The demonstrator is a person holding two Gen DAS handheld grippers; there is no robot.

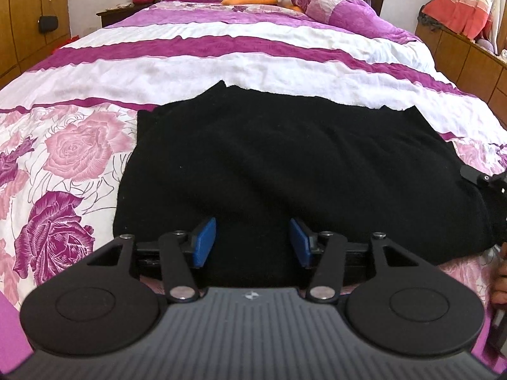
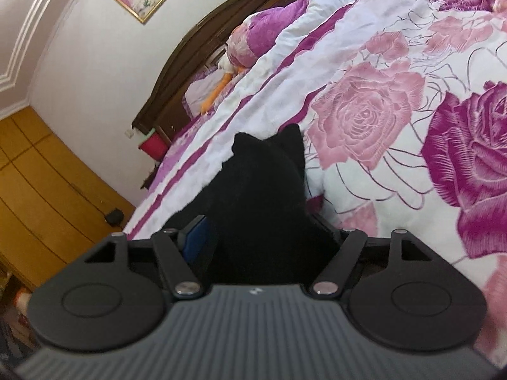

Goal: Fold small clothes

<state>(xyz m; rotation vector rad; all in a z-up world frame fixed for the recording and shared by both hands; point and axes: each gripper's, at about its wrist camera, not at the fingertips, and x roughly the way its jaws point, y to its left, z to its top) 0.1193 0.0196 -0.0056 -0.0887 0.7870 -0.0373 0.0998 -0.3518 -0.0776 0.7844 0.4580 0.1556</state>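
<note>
Left gripper (image 1: pixel 252 242) spread over the black garment's (image 1: pixel 269 164) near edge; right gripper (image 2: pixel 263 237) spread too, cloth between its jaws, open bedspread (image 1: pixel 196 63) ahead

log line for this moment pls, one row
stage: fold underway | black garment: on floral bedspread | left gripper: open over near edge | right gripper: cloth between jaws, grip unclear

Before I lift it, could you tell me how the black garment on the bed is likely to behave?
The black garment will probably be floppy: it lies in soft rolls on the floral bedspread. Its fuzzy knit surface suggests it should grip rather than slip. It will likely sag and drag unless lifted at two points.
</note>
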